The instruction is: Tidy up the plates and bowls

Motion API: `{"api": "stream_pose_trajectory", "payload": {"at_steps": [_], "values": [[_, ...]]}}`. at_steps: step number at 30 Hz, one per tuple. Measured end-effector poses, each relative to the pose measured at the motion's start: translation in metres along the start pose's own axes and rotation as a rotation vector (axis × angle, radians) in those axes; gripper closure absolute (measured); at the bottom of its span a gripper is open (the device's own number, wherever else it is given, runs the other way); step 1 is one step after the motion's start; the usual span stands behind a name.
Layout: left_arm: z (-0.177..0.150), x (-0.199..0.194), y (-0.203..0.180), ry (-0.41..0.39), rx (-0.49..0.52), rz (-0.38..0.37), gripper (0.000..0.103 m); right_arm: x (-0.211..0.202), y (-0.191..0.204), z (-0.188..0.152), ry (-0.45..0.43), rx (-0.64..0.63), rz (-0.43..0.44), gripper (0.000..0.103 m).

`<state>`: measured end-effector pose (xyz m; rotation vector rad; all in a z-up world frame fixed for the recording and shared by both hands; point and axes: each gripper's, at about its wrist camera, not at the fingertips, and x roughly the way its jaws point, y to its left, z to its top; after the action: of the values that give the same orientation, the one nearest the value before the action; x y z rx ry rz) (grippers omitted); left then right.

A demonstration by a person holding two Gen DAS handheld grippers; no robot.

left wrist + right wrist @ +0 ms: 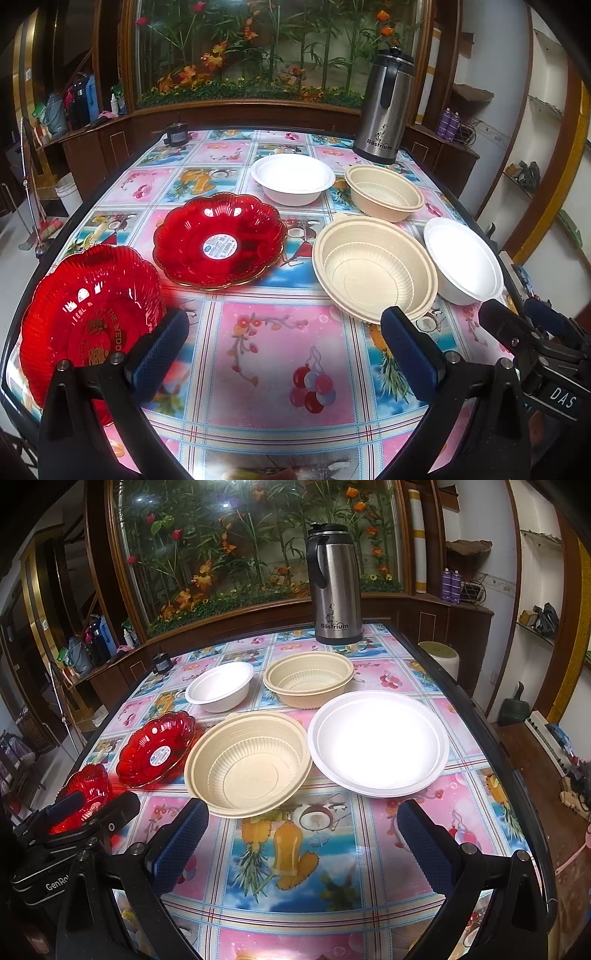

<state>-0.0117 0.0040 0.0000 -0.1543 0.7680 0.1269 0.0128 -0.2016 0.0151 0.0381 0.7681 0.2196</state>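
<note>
Two red scalloped plates lie at the left: a near red plate (88, 317) (86, 799) and a far red plate (219, 238) (157, 747) with a round sticker. Two beige ribbed bowls stand mid-table, a near beige bowl (373, 266) (247, 764) and a far beige bowl (384, 192) (308, 683). A white bowl (293, 177) (219, 686) stands further back, another white bowl (463, 260) (378, 742) at the right. My left gripper (284, 343) is open over bare tablecloth, its left finger beside the near red plate. My right gripper (301, 834) is open just short of the near beige bowl.
A steel thermos jug (384, 107) (334, 587) stands at the table's (273, 369) far right corner. A small dark jar (176, 133) sits at the far left edge. Wooden cabinets and a glass flower display lie behind. A pale stool (439, 657) stands off the right edge.
</note>
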Motion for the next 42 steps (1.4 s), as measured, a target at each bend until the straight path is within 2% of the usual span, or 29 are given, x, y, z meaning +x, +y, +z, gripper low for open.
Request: {"api": "stream_pose_trajectory", "payload": {"at_steps": [42], "values": [[-0.002,-0.002,0.007,0.003,-0.001,-0.004,0.000,-0.001,0.014,0.002,-0.002,-0.020,0.010,0.000]]}}
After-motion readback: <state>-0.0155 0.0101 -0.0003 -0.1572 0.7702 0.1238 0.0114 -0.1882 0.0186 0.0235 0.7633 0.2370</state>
